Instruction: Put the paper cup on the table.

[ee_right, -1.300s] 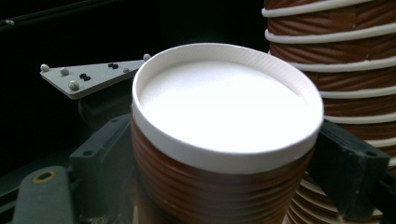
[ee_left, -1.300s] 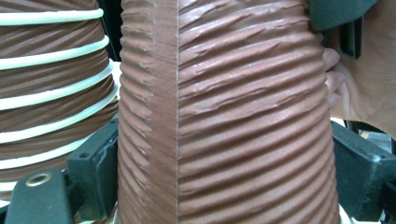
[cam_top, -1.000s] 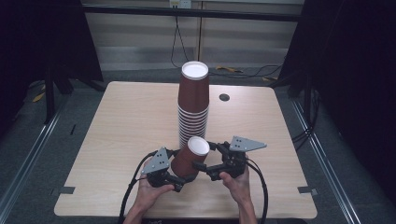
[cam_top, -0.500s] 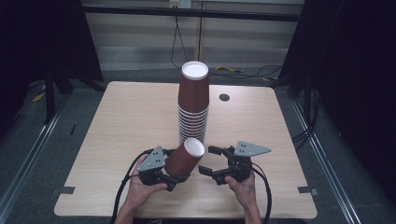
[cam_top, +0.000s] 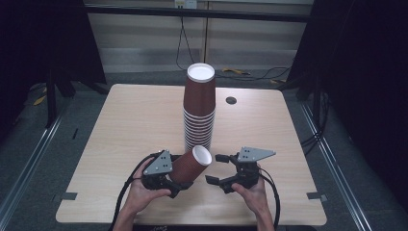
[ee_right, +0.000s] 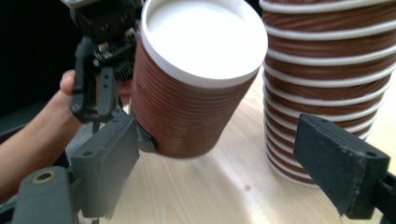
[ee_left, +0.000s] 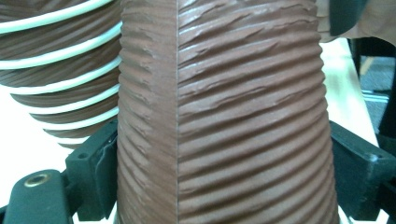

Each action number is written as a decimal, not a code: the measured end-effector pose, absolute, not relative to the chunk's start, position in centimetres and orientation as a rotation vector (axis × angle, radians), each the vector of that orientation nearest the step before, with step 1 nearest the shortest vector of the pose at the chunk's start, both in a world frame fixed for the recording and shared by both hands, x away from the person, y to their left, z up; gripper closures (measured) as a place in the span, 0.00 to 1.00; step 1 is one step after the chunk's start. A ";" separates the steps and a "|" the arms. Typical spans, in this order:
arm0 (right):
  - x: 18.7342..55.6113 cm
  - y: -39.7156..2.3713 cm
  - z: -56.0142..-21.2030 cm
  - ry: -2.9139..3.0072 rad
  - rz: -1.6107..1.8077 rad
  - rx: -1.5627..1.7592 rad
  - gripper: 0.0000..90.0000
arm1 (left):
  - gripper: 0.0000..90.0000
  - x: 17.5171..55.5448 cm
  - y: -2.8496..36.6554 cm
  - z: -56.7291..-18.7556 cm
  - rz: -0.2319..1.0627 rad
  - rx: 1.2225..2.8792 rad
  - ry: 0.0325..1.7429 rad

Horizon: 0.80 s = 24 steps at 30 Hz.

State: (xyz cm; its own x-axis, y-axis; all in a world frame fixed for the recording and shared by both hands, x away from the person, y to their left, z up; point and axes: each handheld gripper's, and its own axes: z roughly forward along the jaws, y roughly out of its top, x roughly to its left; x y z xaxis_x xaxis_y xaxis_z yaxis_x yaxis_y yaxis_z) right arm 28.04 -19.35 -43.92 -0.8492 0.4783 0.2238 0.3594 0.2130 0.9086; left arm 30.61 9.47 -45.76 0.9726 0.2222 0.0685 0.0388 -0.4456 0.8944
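Note:
A brown ribbed paper cup (cam_top: 191,164) with a white inside lies tilted in my left gripper (cam_top: 182,169), mouth turned to the right. The left gripper's jaws are shut on its lower wall; in the left gripper view the cup (ee_left: 224,116) stands between the black fingers (ee_left: 93,168). My right gripper (cam_top: 215,168) is open just right of the cup's mouth, apart from it. In the right gripper view the cup (ee_right: 196,70) hangs above the table ahead of the open right gripper (ee_right: 226,163), with the left gripper (ee_right: 100,79) behind it. A tall stack of upturned cups (cam_top: 198,113) stands right behind.
The light wooden table (cam_top: 120,125) has a small round hole (cam_top: 231,100) at the back right. The stack (ee_right: 327,70) rises close to my right gripper's right finger. Dark floor, metal rails and cables surround the table.
The two grippers have drawn slightly apart: the left one with the cup shifted a little left, the right one a little right, leaving a gap at the cup's mouth.

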 end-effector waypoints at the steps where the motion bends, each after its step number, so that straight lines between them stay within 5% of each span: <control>1: 28.0 -19.4 -44.0 2.374 1.717 0.809 0.16 | 0.14 30.6 9.4 -45.8 0.215 2.043 0.178; 24: 28.0 -18.5 -44.1 2.557 1.510 0.700 0.16 | 0.14 30.9 9.0 -45.2 0.215 2.227 0.099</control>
State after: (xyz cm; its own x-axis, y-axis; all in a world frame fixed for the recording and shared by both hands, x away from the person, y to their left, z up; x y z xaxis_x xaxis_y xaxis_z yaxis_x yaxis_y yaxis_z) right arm 28.03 -18.52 -44.08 -0.8909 0.4285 0.1505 0.3388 0.4062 0.8487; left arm 30.88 9.03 -45.22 0.9819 0.1467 0.1197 -0.0037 -0.6169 0.7871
